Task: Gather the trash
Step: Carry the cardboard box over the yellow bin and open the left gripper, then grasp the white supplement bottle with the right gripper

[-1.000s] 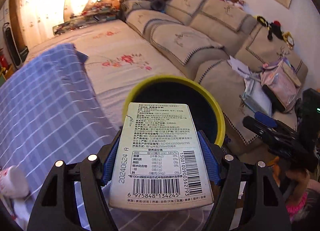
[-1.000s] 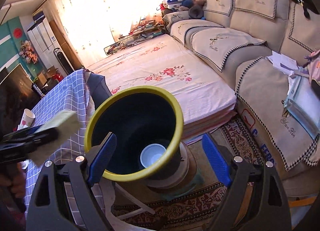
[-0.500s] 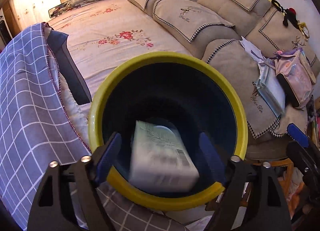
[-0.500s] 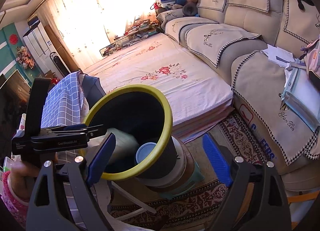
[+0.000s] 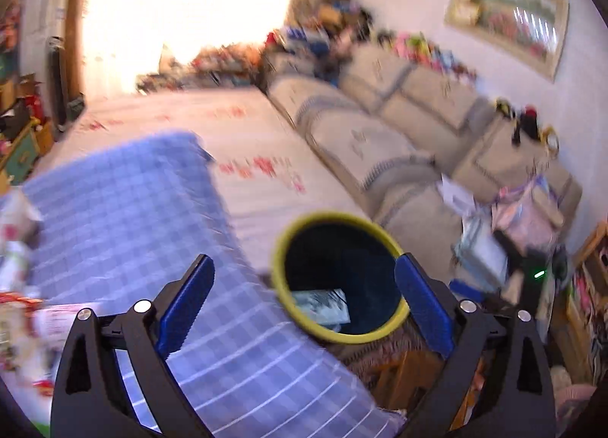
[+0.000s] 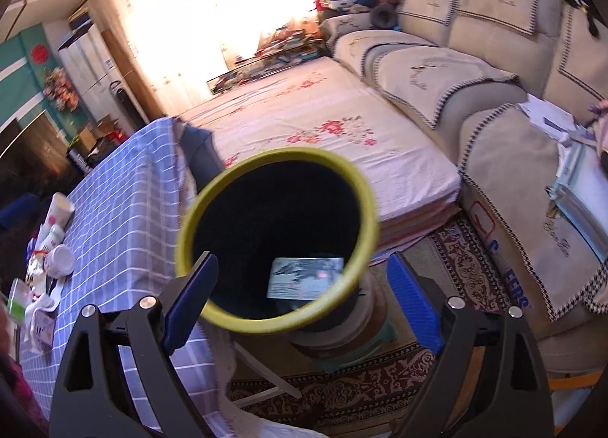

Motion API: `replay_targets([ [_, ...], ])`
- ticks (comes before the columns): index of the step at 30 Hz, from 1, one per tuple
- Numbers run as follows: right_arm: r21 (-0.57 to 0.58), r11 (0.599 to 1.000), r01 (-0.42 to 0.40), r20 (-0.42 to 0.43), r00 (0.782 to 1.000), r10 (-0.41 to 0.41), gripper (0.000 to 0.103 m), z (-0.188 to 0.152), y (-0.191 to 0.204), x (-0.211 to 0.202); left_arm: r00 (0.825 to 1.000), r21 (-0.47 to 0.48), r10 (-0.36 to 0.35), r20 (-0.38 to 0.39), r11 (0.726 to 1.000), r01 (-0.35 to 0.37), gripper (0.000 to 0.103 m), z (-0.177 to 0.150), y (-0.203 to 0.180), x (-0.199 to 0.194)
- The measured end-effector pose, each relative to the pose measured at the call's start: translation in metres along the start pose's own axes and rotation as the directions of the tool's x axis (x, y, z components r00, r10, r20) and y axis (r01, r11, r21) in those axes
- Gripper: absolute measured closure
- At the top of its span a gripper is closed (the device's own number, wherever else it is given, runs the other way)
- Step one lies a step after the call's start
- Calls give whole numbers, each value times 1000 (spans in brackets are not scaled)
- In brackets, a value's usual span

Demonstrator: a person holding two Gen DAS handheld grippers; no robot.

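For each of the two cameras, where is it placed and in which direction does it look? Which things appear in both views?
Left wrist: sits on the left hand-held gripper, looks forward and down across the blue checked tablecloth to the yellow-rimmed bin and sofa; only its two fingers show, jaws opening, nothing between the pads.
Right wrist: sits on the right hand-held gripper, looks down into the bin from close; only its open fingers show.
Shared: bin, the carton inside it, tablecloth, flowered bed, sofa.
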State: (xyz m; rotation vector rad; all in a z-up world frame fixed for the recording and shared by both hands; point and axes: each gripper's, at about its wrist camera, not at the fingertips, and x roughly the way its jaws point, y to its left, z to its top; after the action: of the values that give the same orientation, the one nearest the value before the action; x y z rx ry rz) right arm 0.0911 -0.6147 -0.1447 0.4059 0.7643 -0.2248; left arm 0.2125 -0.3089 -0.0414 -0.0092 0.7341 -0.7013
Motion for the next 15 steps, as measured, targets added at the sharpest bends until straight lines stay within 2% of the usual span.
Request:
replay_targets([
  [2,-27,999,-17,-7,1000,17,17,-1,16,3,997,-32,44,66,999,-42,6,2,26,-37],
  [4,-61,997,-38,-17,999,37,17,0,36,7,985,-65,113,129,992,-105,5,2,54,-72],
  [6,-98,993,-59,-27,998,57,17,-1,59,10,959,-91,220,180,974,-207,5,-2,87,-103],
  [7,-113,991,-69,-31,997,66,17,-2,70,12,946,-100,263,191,964,-247,5,-3,99,-112],
  [8,-132,988,-82,-36,996,77,17,-2,83,14,924,-121,328,196,943,-309,5,-7,119,-123],
  [9,-151,984,-95,-41,995,90,17,-3,97,16,913,-139,360,193,931,-338,5,-10,132,-130],
  [12,-206,970,-129,-58,991,120,17,-5,137,20,887,-210,424,181,898,-386,5,-24,181,-150],
  [15,-261,951,-167,-75,985,153,17,-8,181,24,849,-276,502,165,850,-449,5,-40,227,-165],
])
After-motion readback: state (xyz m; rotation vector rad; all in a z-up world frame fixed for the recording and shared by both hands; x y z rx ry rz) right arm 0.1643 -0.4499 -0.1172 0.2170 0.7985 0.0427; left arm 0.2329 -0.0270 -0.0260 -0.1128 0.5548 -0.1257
